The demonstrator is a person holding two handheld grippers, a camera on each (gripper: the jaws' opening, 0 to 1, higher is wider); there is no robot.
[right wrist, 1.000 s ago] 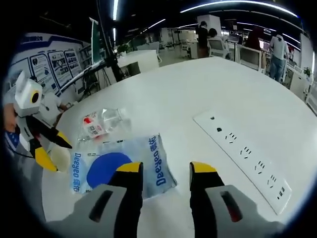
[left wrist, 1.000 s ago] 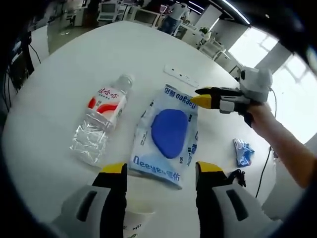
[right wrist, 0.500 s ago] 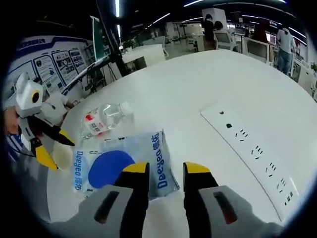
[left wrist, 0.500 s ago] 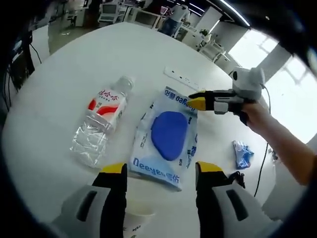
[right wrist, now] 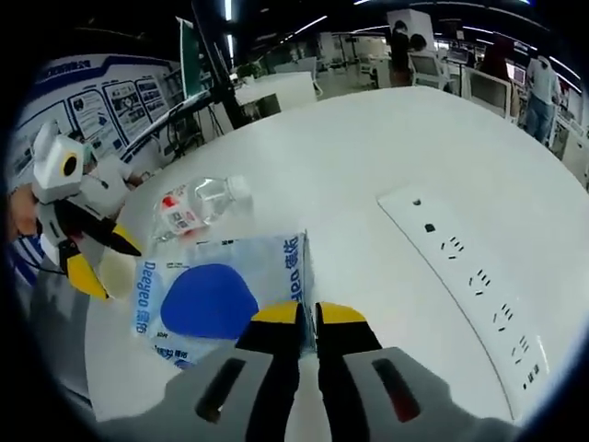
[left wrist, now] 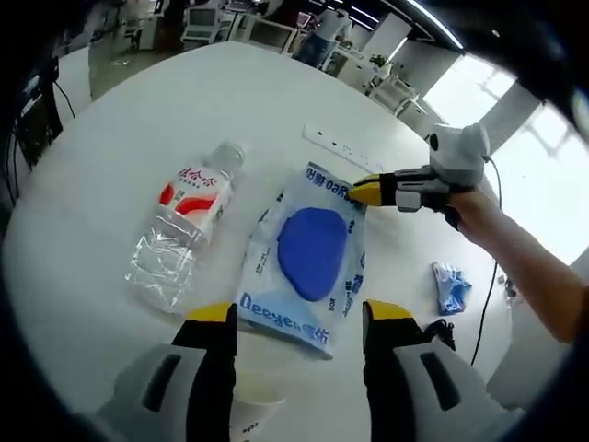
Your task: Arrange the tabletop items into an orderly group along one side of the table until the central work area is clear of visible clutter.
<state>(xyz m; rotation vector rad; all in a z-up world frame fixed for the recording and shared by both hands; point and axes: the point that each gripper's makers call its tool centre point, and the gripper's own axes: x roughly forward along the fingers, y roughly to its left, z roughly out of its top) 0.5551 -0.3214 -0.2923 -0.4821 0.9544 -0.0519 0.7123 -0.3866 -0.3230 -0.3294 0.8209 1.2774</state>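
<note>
Packet (left wrist: 311, 253) of blue cloth lies mid-table beside a bottle (left wrist: 182, 226), soft and slippery. The right hand-held gripper (right wrist: 308, 313) pinches its corner, a sensible hold; the left hand-held gripper (left wrist: 294, 315) hangs wide open.

Table (left wrist: 138, 120) mid-zone blocked: bottle (left wrist: 184, 226) lying flat, pouch (left wrist: 308, 258) just beside it, narrow lane between. Right gripper (left wrist: 361, 191) sits on pouch's far corner. Power strip (right wrist: 469, 285) lies along right side. Bare surface beyond bottle and between pouch and strip. Left gripper (left wrist: 299, 322) hangs over pouch's near edge.
</note>
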